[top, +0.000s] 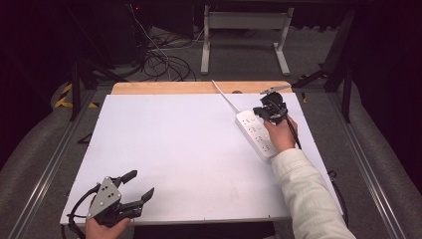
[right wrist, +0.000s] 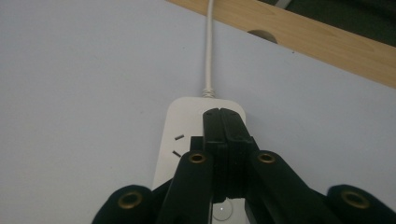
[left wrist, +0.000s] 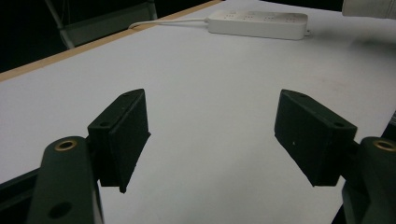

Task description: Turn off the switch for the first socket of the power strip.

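A white power strip (top: 256, 135) lies on the right side of the white table top (top: 174, 149), and its white cord (top: 224, 97) runs off over the far edge. My right gripper (top: 262, 112) is over the strip's cord end with its jaws shut and nothing between them. In the right gripper view the closed fingertips (right wrist: 222, 113) cover that end of the power strip (right wrist: 184, 126), beside two socket slots; whether they touch it I cannot tell. My left gripper (top: 141, 184) rests near the front left corner, open and empty. The left gripper view shows its jaws wide apart (left wrist: 211, 95) and the power strip (left wrist: 259, 23) far off.
A bare wooden strip (top: 174, 88) runs along the table's far edge, with a cable hole (right wrist: 261, 35) near the cord (right wrist: 209, 46). Beyond it on the floor are tangled cables (top: 159, 59) and a white desk frame (top: 244, 35). Metal rails flank both sides.
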A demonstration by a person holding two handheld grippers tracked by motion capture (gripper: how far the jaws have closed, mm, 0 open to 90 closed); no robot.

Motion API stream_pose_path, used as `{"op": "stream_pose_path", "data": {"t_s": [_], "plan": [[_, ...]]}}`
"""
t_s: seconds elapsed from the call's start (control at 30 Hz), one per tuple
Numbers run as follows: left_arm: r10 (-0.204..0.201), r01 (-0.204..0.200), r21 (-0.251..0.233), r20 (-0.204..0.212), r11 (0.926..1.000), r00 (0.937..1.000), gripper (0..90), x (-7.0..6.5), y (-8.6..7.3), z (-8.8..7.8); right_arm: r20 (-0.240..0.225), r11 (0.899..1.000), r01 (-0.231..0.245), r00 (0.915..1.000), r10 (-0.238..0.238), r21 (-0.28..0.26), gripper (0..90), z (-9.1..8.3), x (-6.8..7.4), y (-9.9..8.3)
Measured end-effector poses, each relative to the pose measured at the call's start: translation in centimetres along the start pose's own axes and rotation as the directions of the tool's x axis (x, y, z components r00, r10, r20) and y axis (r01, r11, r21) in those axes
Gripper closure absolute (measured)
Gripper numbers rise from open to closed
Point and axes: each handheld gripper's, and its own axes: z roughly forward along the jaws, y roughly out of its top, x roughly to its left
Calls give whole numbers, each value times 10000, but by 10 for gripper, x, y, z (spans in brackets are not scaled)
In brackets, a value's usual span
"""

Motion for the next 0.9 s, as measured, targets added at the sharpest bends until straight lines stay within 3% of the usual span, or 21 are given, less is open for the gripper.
{"op": "stream_pose_path", "data": {"t_s": [0.27,0.9], "plan": [[-270,270,3,35,9996,9996,263,1,-1,1,102,9996,-156,9998,154,218,900,16,-5,-2],[-181,181,44,60,9998,9998,263,1,-1,1,95,9969,-467,9989,462,628,900,31,-9,-7]]}}
